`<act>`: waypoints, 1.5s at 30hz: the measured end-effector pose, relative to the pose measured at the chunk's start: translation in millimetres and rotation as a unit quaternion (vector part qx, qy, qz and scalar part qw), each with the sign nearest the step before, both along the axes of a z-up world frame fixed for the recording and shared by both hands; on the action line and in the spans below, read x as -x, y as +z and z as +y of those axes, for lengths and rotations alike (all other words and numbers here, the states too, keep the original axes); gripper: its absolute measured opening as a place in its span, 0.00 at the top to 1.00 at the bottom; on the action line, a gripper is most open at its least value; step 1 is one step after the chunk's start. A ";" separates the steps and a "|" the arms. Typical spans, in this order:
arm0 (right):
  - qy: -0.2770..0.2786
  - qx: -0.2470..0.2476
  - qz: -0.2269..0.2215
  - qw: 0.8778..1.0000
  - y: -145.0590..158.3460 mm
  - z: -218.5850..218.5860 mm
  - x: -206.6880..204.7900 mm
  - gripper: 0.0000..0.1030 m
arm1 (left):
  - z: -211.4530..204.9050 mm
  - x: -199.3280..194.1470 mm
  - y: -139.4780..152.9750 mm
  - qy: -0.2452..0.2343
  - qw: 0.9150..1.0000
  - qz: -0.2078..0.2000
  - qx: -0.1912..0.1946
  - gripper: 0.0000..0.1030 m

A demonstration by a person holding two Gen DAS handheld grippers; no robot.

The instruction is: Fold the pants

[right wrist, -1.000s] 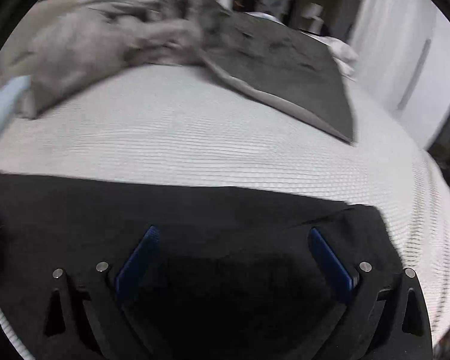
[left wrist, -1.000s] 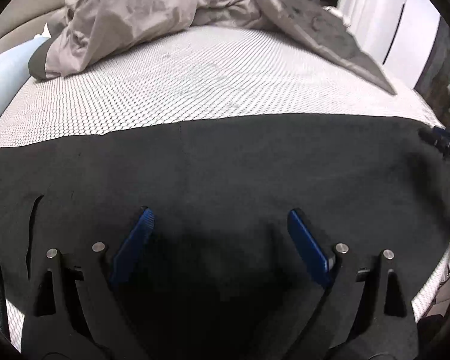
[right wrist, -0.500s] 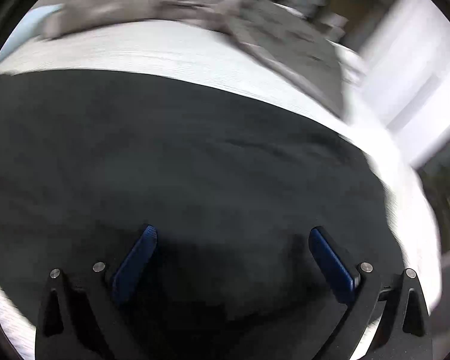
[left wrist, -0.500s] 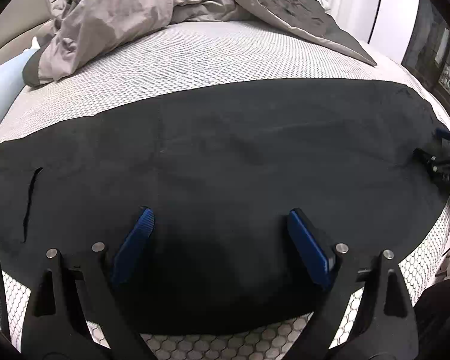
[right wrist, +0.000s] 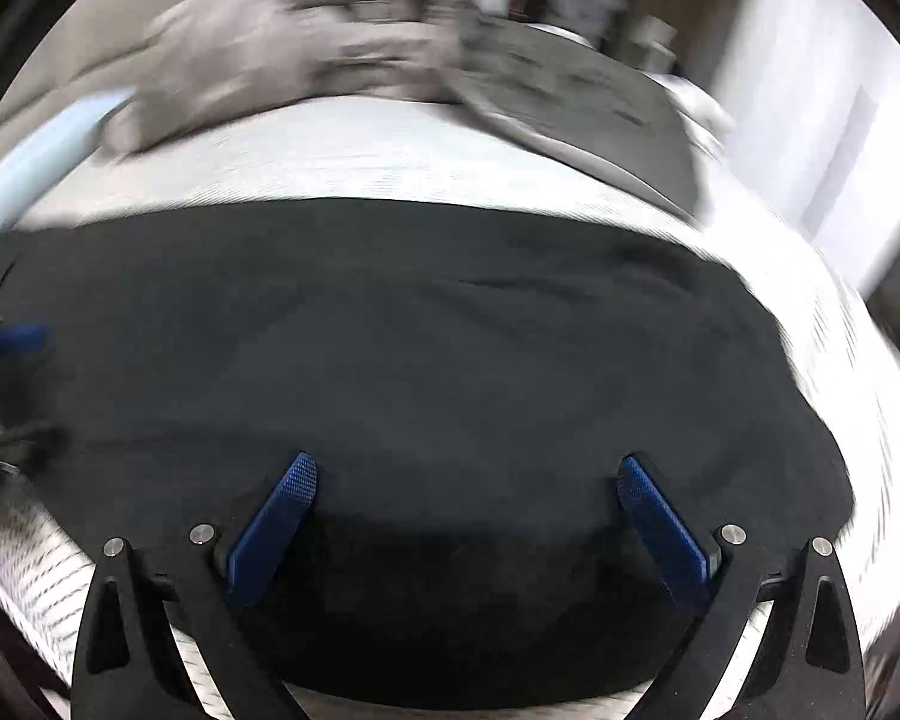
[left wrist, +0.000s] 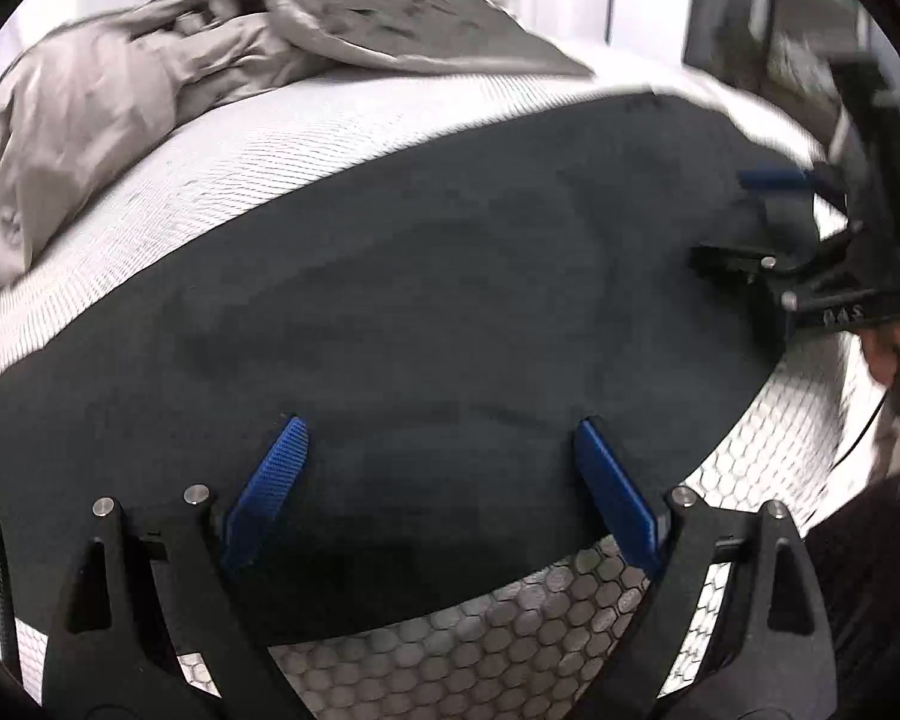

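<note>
Black pants (left wrist: 450, 270) lie flat across the white bed, in one long dark band. My left gripper (left wrist: 439, 422) hovers over their near edge, blue pads wide apart with only flat cloth beneath them. At the right end of the pants, the right gripper (left wrist: 744, 219) also stands open, one blue pad above the cloth. In the blurred right wrist view, the right gripper (right wrist: 467, 461) is spread over the pants (right wrist: 450, 330) near their front hem. The left gripper (right wrist: 30, 390) shows at the left border there.
A crumpled grey duvet (left wrist: 120, 108) is heaped at the far side of the mattress (left wrist: 270, 144). A light blue pillow (right wrist: 42, 162) lies at the far left. The bed's near edge (left wrist: 510, 618) shows below the pants. A hand (left wrist: 894, 348) holds the right gripper.
The left view has slid along the pants and rolled; their near edge and the honeycomb mattress border have come into sight. The right gripper looms larger at the right. Both grippers stayed open.
</note>
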State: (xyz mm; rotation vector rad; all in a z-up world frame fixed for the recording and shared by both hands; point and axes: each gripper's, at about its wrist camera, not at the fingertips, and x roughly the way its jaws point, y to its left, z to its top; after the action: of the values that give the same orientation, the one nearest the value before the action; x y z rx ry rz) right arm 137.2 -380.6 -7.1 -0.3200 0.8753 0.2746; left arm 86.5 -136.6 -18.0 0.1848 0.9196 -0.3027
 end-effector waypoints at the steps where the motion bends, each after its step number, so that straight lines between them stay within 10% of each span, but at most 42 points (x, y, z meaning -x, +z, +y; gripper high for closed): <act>1: 0.025 0.008 0.001 1.000 -2.4 12.3 4.8 0.01 | -2.0 0.7 -2.4 -0.001 1.000 0.004 -0.002 0.13; 5: 0.049 0.039 0.020 0.998 -16.5 10.3 7.3 0.01 | 25.5 -1.7 -10.0 0.021 0.999 0.035 0.029 0.08; 10: -0.163 0.033 0.010 0.986 -11.3 -94.3 -13.8 0.01 | 68.2 -8.7 -8.6 0.072 0.996 0.042 0.037 0.06; 17: -0.227 -0.152 -0.004 0.962 16.6 -161.7 -12.6 0.01 | 96.1 -8.5 20.9 0.120 0.989 -0.011 0.084 0.06; 23: -0.274 -0.345 0.037 0.897 11.5 -223.4 3.1 0.01 | 96.5 -15.3 32.0 0.119 0.989 -0.029 0.085 0.06; 26: -0.274 -0.400 0.046 0.874 1.6 -232.8 6.1 0.01 | 92.0 -14.1 31.6 0.121 0.989 -0.027 0.075 0.06; 34: -0.289 -0.425 0.033 0.857 -18.6 -220.7 -42.2 0.03 | 80.3 -14.8 24.8 0.104 0.992 -0.029 0.060 0.06; 39: -0.199 -0.439 0.010 0.876 8.0 -189.1 -48.4 0.37 | 80.9 -13.8 22.4 0.106 0.992 -0.026 0.057 0.06; 42: -0.232 -0.371 0.006 0.899 9.1 -171.4 -53.0 0.87 | 84.0 -15.3 23.0 0.111 0.992 -0.025 0.055 0.06; 45: -0.217 -0.355 -0.017 0.909 22.3 -153.4 -51.4 0.90 | 89.1 -15.2 26.8 0.121 0.991 -0.030 0.058 0.06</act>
State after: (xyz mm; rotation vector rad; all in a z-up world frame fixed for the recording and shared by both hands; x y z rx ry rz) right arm 188.6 -534.0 15.2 0.5451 0.7332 0.1552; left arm 101.6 -47.6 8.8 -0.0259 0.8526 -0.1248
